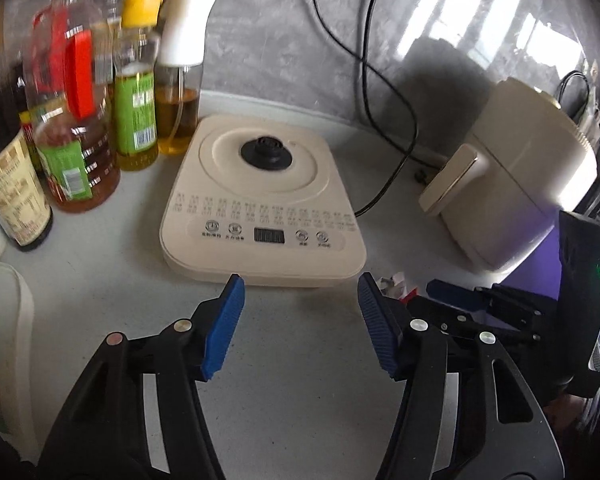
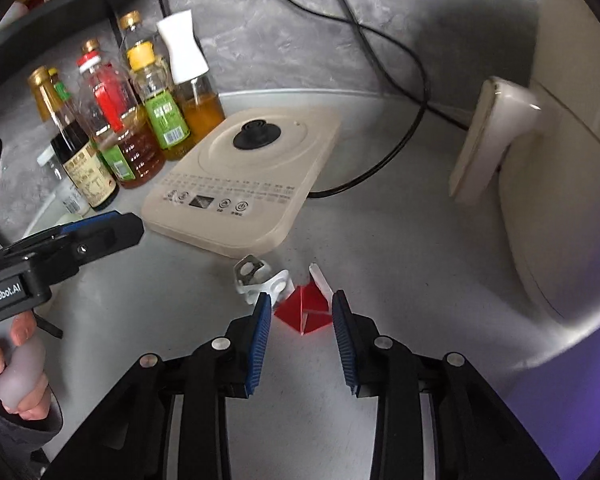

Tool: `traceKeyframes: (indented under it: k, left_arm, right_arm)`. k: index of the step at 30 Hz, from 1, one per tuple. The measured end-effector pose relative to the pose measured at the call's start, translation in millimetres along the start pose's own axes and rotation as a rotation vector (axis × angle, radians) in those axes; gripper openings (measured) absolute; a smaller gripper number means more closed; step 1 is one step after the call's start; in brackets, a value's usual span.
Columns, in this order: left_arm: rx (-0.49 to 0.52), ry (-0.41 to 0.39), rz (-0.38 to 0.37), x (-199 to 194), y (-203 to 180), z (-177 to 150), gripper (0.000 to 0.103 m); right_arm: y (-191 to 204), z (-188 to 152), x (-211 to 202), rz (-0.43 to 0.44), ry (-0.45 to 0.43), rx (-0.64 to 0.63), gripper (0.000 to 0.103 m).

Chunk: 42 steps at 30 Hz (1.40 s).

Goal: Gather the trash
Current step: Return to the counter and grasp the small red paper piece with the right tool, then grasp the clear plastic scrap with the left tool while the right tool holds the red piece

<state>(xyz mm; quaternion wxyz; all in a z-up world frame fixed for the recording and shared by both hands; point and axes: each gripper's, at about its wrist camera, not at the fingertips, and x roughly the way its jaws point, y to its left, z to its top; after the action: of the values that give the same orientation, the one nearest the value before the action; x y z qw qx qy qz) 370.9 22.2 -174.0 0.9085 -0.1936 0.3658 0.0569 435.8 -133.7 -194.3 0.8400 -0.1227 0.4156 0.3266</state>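
Observation:
A red and white torn wrapper (image 2: 305,309) lies on the grey counter, with a crumpled silver-white blister pack (image 2: 260,278) just to its left. My right gripper (image 2: 300,300) is open, its blue fingertips on either side of the red wrapper, low over the counter. In the left wrist view the same trash (image 1: 394,285) peeks out behind my right fingertip. My left gripper (image 1: 300,284) is open and empty, just above the counter in front of the beige kettle base (image 1: 260,200). The left gripper also shows in the right wrist view (image 2: 100,232).
Several oil and sauce bottles (image 1: 76,128) stand at the back left. A cream air fryer (image 1: 520,176) stands at the right, with black cables (image 1: 388,92) along the grey wall. A white board edge (image 1: 4,340) lies at the left.

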Motion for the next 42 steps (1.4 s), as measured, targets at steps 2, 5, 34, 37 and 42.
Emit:
traceKeyframes:
  k: [2,5,34,37,42]
  left_arm:
    - [0.006,0.003,-0.004,4.1,-1.8,-0.2,0.059]
    - [0.012,0.007,-0.008,11.1,-4.7,1.3,0.059]
    - [0.168,0.075,-0.168,56.8,-55.4,7.1,0.059]
    - [0.190,0.077,-0.142,64.6,-60.0,4.4,0.056]
    - [0.197,0.111,-0.122,69.7,-63.0,6.3,0.021]
  right_arm:
    - [-1.7,1.7,7.5,0.003,0.008,-0.011,0.031]
    - [-5.8,2.9,16.0,-0.001,0.012,-0.016,0.026]
    - [-38.6,8.8,-3.7,-0.146,-0.037,0.010,0.003]
    - [-36.0,8.8,-2.2,-0.145,-0.035,0.008,0.003]
    - [-35.3,7.5,-0.1,-0.134,-0.026,0.012,0.003]
